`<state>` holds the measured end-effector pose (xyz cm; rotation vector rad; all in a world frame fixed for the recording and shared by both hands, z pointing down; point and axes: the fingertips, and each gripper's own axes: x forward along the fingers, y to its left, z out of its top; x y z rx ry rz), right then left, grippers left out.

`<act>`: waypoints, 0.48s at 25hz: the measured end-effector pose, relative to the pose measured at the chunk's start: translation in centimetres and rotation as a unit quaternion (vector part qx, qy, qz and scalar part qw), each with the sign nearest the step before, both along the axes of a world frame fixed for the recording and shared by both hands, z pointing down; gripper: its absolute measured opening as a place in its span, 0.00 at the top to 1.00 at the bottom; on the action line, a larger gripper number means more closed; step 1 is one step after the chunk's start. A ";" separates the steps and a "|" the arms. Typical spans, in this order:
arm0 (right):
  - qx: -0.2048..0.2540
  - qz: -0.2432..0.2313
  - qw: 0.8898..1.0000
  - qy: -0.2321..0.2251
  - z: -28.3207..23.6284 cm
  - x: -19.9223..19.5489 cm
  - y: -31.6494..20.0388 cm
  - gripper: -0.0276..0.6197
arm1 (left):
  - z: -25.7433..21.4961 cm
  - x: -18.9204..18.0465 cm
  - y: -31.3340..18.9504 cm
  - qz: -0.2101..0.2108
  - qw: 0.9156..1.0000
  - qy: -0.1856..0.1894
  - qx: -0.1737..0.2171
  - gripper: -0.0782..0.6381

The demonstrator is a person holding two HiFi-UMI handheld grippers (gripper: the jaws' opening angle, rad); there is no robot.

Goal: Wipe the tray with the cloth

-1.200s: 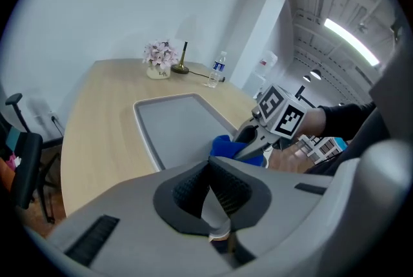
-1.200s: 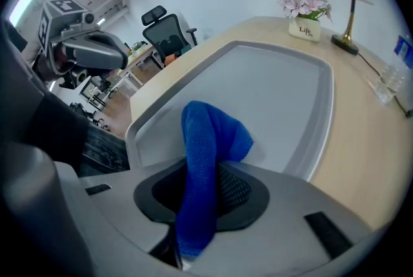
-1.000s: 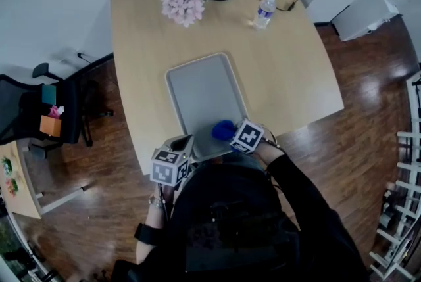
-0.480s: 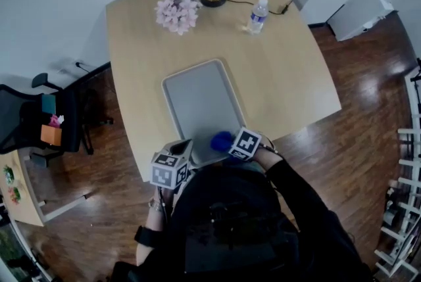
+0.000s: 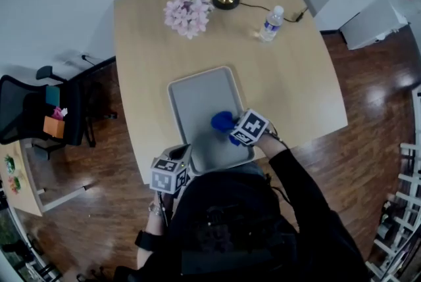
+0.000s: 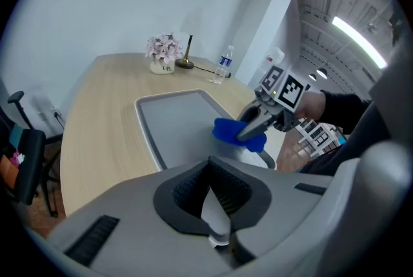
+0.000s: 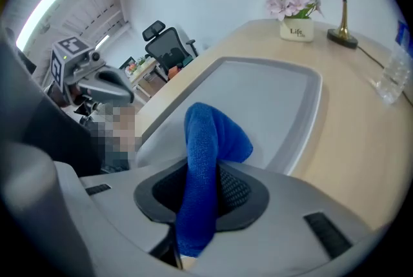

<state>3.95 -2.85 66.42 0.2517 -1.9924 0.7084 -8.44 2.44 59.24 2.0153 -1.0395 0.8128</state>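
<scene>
Blue cloth [image 5: 222, 121] held in right gripper [image 5: 231, 133], jaws part-closed on its fold, resting on tray [image 5: 197, 87] just below frame centre. Tray's long axis runs up-frame; most of its bare surface lies above-left of the cloth. Left gripper [image 5: 183, 157] appears clamped on tray's near corner.

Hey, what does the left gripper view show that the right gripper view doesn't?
Only the left gripper view: the right gripper from outside, marker cube on top, pinching the blue cloth over the tray; also the left gripper with its own jaws closed, apparently on the tray's near edge.
Only the right gripper view: the left gripper from outside, an office chair behind it, and the cloth running up between the right gripper's pads.
Both: the tray, the cloth, the wooden table, the pink flowers and the lamp base.
</scene>
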 end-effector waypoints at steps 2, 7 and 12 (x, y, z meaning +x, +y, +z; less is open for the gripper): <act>0.015 0.010 1.000 0.005 -0.5 0.0 -3.7 0.80 | 0.0 -0.4 -0.2 -0.012 1.000 -0.003 -0.003 0.89; 0.061 0.037 0.997 0.024 -0.9 -0.3 -12.7 0.80 | -0.1 -1.3 -0.4 -0.040 0.999 -0.014 -0.015 0.89; 0.091 0.051 0.994 0.024 -0.8 -1.8 -18.8 0.80 | 0.2 -2.1 0.0 -0.063 0.997 -0.022 -0.024 0.89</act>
